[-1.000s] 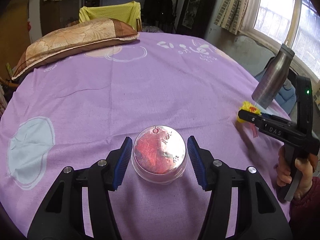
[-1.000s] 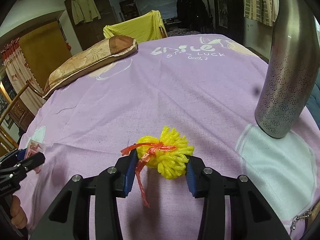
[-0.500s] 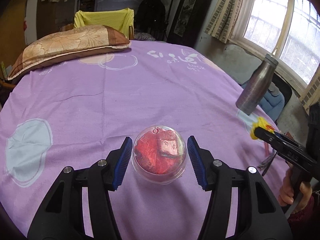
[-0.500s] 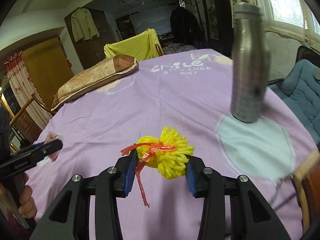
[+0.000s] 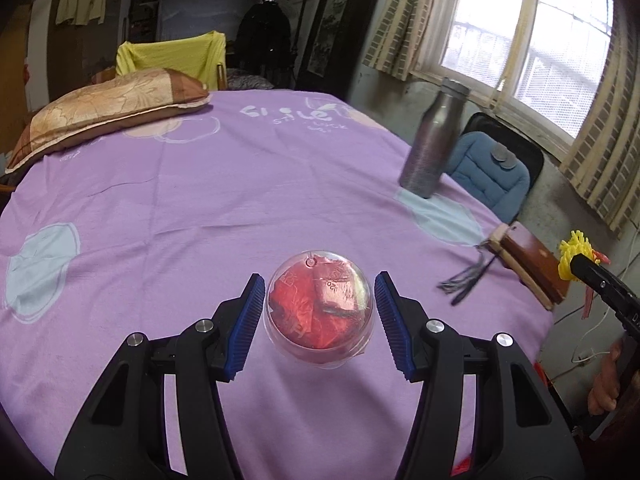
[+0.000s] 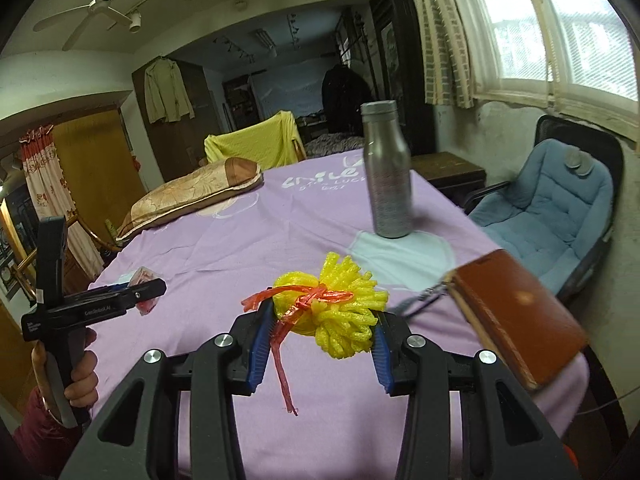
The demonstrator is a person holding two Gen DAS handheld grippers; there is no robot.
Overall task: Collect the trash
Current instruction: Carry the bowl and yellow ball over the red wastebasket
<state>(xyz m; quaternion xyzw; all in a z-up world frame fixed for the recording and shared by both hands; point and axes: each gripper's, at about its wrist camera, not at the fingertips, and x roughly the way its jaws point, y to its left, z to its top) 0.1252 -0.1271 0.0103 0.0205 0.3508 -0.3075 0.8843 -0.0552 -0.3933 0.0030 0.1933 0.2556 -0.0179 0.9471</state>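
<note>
A clear plastic cup (image 5: 318, 308) with a crumpled red wrapper inside hangs above the purple tablecloth (image 5: 200, 200). My left gripper (image 5: 320, 316) is shut on it, blue pads at its sides. In the right wrist view this gripper (image 6: 136, 294) and its cup (image 6: 145, 278) show at the left, held by a hand. A yellow foam net (image 6: 340, 320) tied with a red plastic strip sits between the pads of my right gripper (image 6: 320, 328), which is shut on it. The left wrist view shows that net (image 5: 574, 248) past the table's right edge.
A steel bottle (image 6: 386, 172) stands on the table's right side. A brown book (image 6: 516, 312) with a tassel lies at the near right edge. A pillow (image 5: 108, 116) rests at the far left. A blue padded chair (image 6: 552, 208) stands beside the table under the window.
Both grippers have drawn back and risen a little with their loads. The right one moved farther, out past the table's right edge, so the bottle now looks smaller and the book has come into view.
</note>
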